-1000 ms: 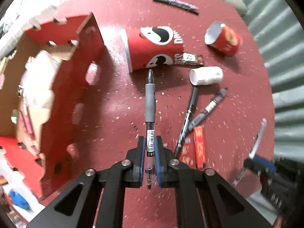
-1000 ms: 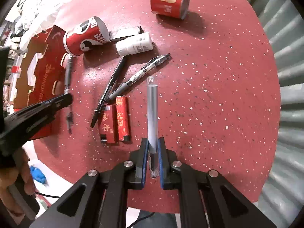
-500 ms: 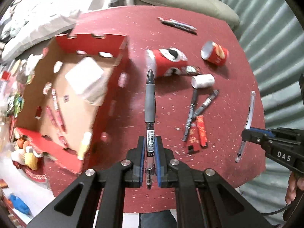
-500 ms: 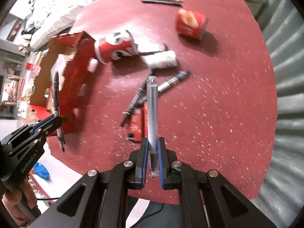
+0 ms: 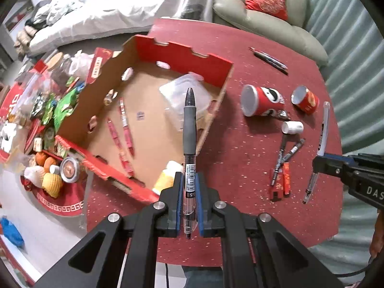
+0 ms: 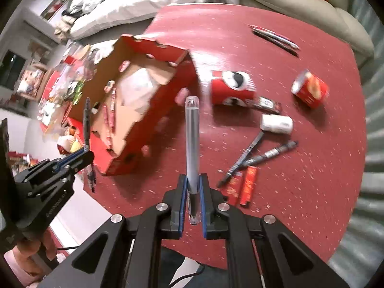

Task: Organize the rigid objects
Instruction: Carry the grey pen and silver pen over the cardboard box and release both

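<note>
Carrying | left tongs (image 5: 189, 199) pinching gel pen (image 5: 189, 129), right tongs (image 6: 193, 198) pinching capped pen (image 6: 192, 141) | risk: thin pens pivoting, missing cardboard box (image 5: 182, 55).

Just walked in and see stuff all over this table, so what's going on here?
A person is tidying the red table with a gripper in each hand. The left gripper is shut on a black pen, held over the open cardboard box, which already holds a few pens. The right gripper is shut on a clear-capped pen above the table. Two cans, a white bottle, more pens and small red packs lie loose.
</note>
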